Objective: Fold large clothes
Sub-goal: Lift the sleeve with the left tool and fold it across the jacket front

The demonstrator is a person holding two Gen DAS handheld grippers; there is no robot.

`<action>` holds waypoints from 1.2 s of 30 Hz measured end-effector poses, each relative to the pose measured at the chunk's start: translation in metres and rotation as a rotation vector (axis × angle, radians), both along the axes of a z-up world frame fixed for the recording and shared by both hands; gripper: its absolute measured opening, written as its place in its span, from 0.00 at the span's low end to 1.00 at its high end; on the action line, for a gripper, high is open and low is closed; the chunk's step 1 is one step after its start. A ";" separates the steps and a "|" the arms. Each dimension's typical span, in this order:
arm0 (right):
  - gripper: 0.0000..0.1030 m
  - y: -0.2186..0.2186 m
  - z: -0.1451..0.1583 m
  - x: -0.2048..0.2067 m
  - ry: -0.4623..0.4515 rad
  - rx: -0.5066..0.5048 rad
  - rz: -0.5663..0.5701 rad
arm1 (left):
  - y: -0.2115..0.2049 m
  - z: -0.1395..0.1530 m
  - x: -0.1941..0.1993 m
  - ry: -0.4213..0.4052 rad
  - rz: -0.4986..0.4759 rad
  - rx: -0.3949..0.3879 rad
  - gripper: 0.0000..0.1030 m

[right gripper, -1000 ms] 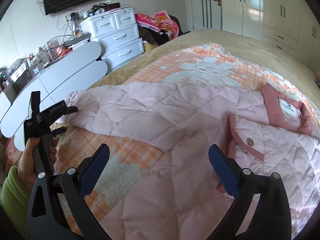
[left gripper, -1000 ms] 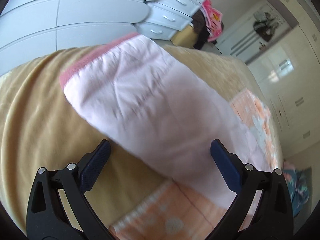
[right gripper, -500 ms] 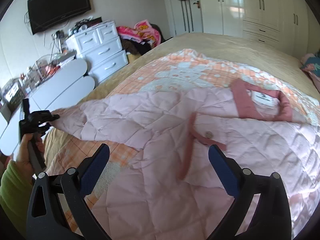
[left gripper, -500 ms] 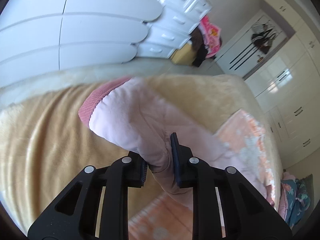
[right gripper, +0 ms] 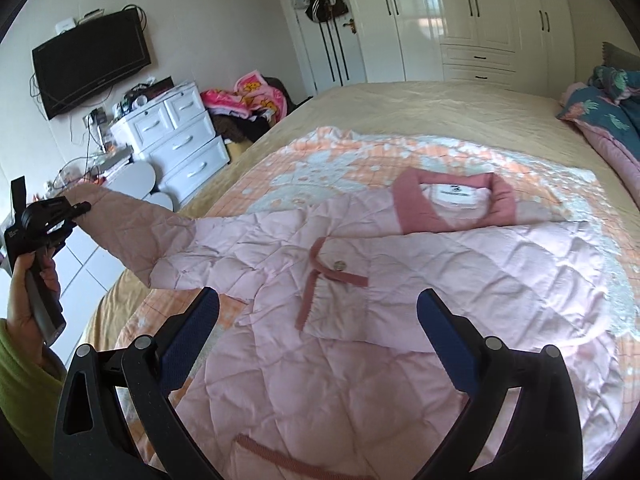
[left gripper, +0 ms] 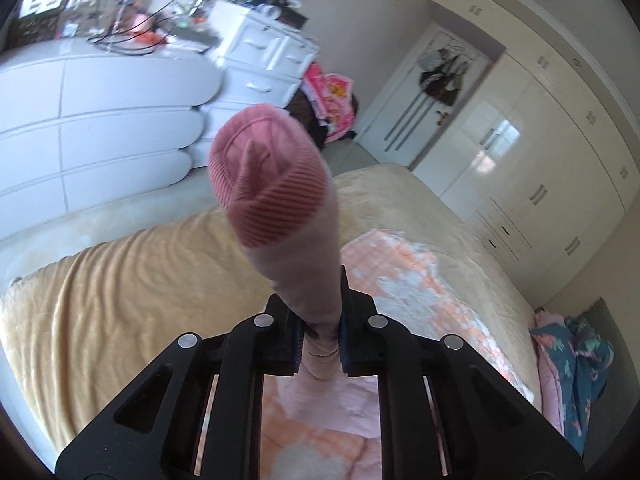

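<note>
Pinching jacket sleeve (left gripper: 316,304) – left hand-held gripper (left gripper: 320,344); cuff (left gripper: 268,184) beyond fingertips.

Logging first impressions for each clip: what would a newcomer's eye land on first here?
Most striking is the pink quilted jacket spread across the bed, its dark pink collar toward the far side. The left tongs are clamped on one sleeve, lifted off the bed with its ribbed cuff sticking up. The right tongs hover open above the jacket front.
</note>
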State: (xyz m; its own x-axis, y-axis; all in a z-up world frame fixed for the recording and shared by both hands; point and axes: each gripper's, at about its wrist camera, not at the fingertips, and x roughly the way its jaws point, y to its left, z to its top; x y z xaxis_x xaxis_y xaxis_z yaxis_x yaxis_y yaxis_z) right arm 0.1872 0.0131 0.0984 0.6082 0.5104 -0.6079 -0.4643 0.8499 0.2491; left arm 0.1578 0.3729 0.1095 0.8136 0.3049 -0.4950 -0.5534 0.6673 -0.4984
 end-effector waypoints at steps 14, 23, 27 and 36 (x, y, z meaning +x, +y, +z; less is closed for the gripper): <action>0.96 -0.058 0.018 -0.023 -0.032 0.067 -0.060 | -0.084 0.060 0.014 -0.067 -0.139 0.100 0.05; 0.96 -0.090 0.018 -0.030 -0.032 0.102 -0.084 | -0.140 0.090 0.034 -0.083 -0.229 0.169 0.05; 0.96 -0.105 0.019 -0.032 -0.036 0.122 -0.098 | -0.166 0.098 0.042 -0.089 -0.273 0.191 0.05; 0.96 -0.142 0.015 -0.030 -0.032 0.167 -0.142 | -0.226 0.108 0.060 -0.095 -0.372 0.234 0.04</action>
